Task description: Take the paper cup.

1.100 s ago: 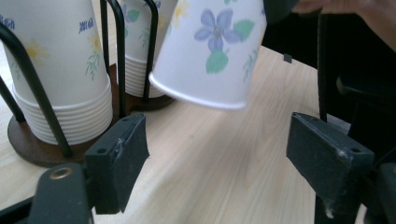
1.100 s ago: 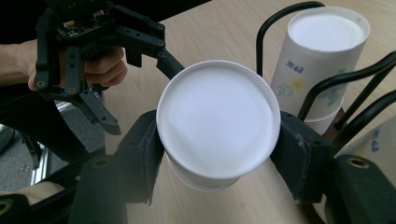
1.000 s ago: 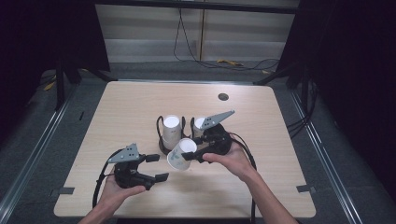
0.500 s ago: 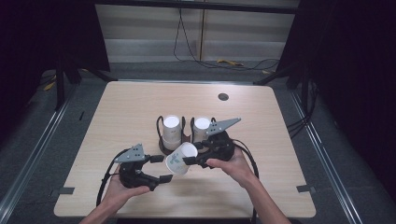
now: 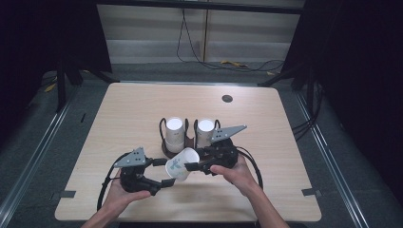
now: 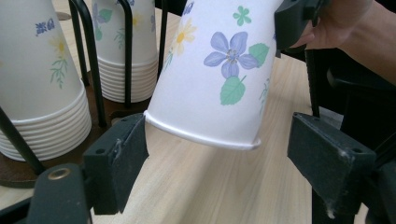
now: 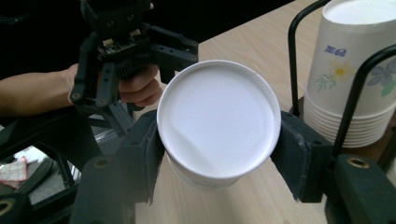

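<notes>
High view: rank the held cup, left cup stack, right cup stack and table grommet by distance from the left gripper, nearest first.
From the left gripper:
1. held cup, just ahead of its fingers.
2. left cup stack, in the rack.
3. right cup stack, rack's right side.
4. table grommet, far right.

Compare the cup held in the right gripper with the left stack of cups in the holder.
The held cup is single and tilted, clamped at its base end by the right gripper; the left stack is many nested cups, upright and upside down in the wire holder, untouched. Both are white paper cups with flower prints.
</notes>
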Demonstrator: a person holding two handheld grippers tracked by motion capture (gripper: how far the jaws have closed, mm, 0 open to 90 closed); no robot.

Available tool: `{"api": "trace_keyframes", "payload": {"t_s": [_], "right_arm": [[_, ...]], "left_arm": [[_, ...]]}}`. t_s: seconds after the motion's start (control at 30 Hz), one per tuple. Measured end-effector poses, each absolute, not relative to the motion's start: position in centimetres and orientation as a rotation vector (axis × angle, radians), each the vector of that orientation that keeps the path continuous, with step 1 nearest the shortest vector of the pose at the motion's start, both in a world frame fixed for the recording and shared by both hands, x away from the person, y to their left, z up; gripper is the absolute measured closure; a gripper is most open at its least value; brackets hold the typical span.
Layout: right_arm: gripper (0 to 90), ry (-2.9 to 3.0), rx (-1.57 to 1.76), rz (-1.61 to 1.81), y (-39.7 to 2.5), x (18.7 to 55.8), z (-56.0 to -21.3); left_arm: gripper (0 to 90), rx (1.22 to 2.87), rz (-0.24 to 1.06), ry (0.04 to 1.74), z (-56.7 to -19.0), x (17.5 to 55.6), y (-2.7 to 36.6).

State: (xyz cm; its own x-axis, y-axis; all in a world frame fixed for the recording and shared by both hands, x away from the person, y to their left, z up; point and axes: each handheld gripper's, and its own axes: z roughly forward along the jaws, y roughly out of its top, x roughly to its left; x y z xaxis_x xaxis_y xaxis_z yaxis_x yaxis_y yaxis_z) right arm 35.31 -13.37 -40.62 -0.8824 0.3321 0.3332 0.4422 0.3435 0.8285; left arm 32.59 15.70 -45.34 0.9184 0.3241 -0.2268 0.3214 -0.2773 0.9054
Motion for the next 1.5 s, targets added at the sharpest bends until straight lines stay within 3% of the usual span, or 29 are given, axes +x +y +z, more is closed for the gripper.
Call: {"api": "trace_keyframes", "payload": {"t_s": [0.47,1.5], "right_arm": [[38.3,-2.418,-0.68,-1.639,-13.6,34.9,-41.6],[38.3,-2.391,-0.619,-1.595,-12.1,34.9,-41.9]], "left_arm": [[23.5,1.868,-0.01,0.472,-46.0,32.6,15.4],[18.9,1.916,-0.042,0.419,-46.4,32.7,15.1]]}}
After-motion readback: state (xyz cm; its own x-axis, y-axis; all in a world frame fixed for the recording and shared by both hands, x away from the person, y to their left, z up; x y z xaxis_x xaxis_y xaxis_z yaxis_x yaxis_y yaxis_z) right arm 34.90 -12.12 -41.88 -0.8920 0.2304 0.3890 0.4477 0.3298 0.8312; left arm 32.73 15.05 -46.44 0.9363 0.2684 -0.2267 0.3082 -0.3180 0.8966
